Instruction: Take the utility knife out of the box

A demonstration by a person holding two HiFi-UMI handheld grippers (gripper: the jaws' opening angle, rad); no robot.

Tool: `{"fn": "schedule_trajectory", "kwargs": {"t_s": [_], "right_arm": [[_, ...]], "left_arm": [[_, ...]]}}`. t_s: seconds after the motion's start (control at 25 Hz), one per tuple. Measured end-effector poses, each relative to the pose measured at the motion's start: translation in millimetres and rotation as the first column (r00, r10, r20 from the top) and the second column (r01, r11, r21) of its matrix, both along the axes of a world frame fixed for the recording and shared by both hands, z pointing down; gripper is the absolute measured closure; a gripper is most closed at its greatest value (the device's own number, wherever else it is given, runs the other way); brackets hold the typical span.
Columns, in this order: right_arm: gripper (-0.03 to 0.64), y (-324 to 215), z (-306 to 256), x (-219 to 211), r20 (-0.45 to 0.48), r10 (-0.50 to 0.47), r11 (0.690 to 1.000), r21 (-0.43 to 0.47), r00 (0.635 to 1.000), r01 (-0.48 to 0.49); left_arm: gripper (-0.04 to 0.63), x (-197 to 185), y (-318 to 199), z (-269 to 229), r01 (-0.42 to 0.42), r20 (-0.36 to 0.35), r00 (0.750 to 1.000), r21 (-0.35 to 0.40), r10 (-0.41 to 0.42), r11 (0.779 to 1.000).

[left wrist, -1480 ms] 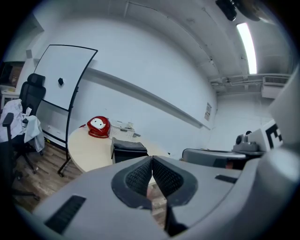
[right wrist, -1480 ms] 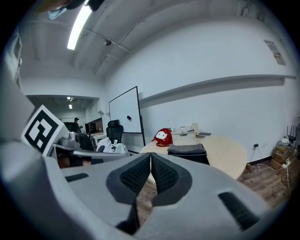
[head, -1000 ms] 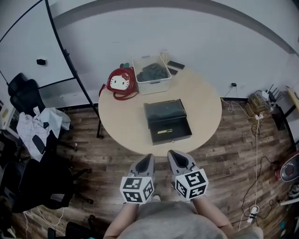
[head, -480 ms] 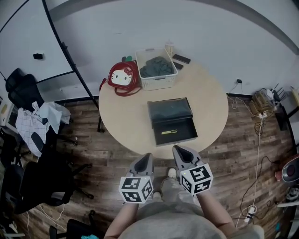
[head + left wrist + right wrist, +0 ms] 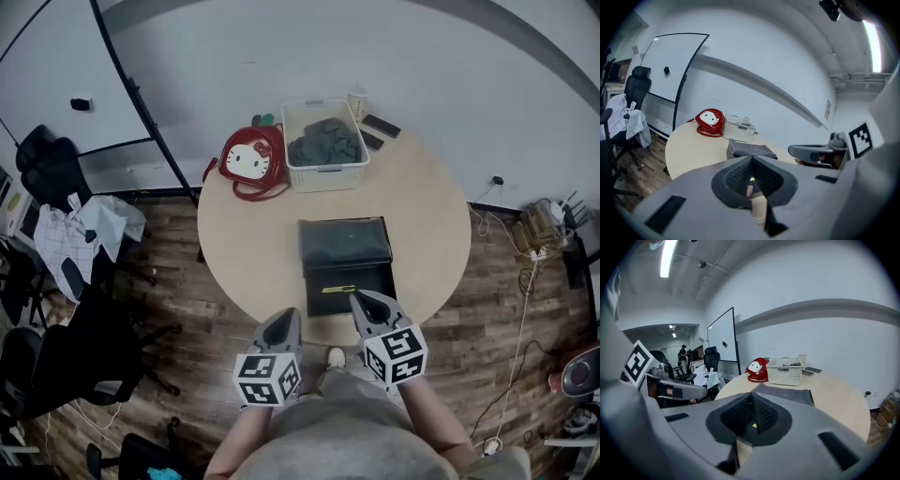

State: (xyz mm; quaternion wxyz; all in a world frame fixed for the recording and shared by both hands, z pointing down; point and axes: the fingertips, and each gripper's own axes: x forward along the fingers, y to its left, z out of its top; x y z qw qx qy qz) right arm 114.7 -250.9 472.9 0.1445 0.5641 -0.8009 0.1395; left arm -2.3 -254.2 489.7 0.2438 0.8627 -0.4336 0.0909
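**Utility knife (image 5: 337, 289) in open black box (image 5: 343, 242)**

Nearest: left gripper (image 5: 289, 317) and right gripper (image 5: 359, 298), both with jaws pressed together and nothing between. The right tip overlaps the box's near edge. The knife shows only as a yellow sliver in the tray, lid laid back. Farther on the round table (image 5: 248, 244): red bag (image 5: 246, 161), white basket (image 5: 325, 173), contents indistinct.
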Motion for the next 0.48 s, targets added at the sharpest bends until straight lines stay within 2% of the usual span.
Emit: {"fn": "schedule_trajectory", "kwargs": {"t_s": [0.24,0.48], "right_arm": [[0.617,-35.8,14.8,19.7,-0.044,-0.063,0.997,-0.039,0.997,0.061],[0.617,-59.0,51.7,28.3,-0.11,-0.183,0.976,-0.137,0.977,0.167]], "left_arm": [[0.592,13.4,-29.6,9.3,0.044,0.015,0.999,-0.022,-0.044,0.999],[0.592,23.1,-48.3,16.8,0.085,0.023,0.996,-0.042,-0.084,0.995]]}}
